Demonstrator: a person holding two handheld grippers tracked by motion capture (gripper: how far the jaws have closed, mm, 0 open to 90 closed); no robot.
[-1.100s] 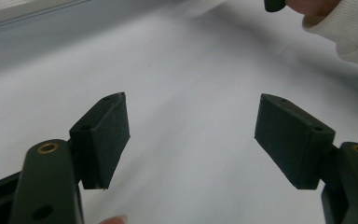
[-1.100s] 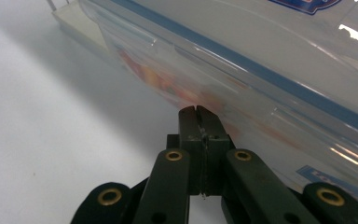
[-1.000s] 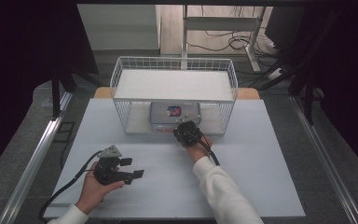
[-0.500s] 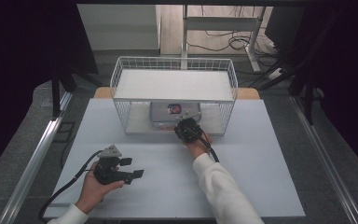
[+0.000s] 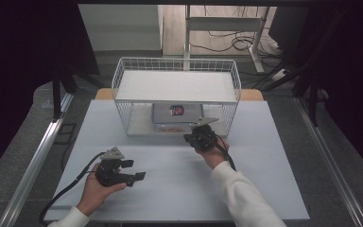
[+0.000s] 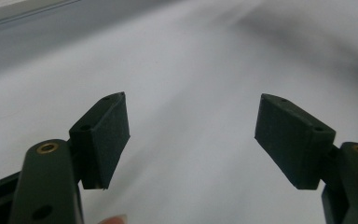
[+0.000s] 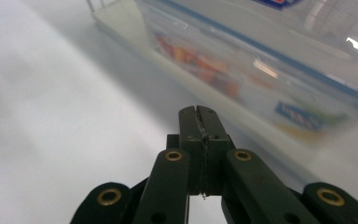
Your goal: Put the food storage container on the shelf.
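Nothing was yet held: our right gripper [image 5: 199,137], jaws pressed together and empty, sat just short of the box [image 7: 279,70] ahead in the rack [image 5: 177,100], our left gripper [image 6: 191,135] spread wide, idle.

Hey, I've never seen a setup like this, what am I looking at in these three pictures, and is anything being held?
No robot here: a person at a white table holds a hand-operated gripper in each hand. The high view looks down from above the person's side. The left gripper rests near the table's front; its own camera shows its two black jaws wide apart over bare table, holding nothing. The right gripper is up at a white wire rack. Its camera shows its jaws pressed together, empty, pointing at a clear plastic box with a blue-trimmed lid and colourful contents that are too blurred to name. The box sits on the rack's lower level.
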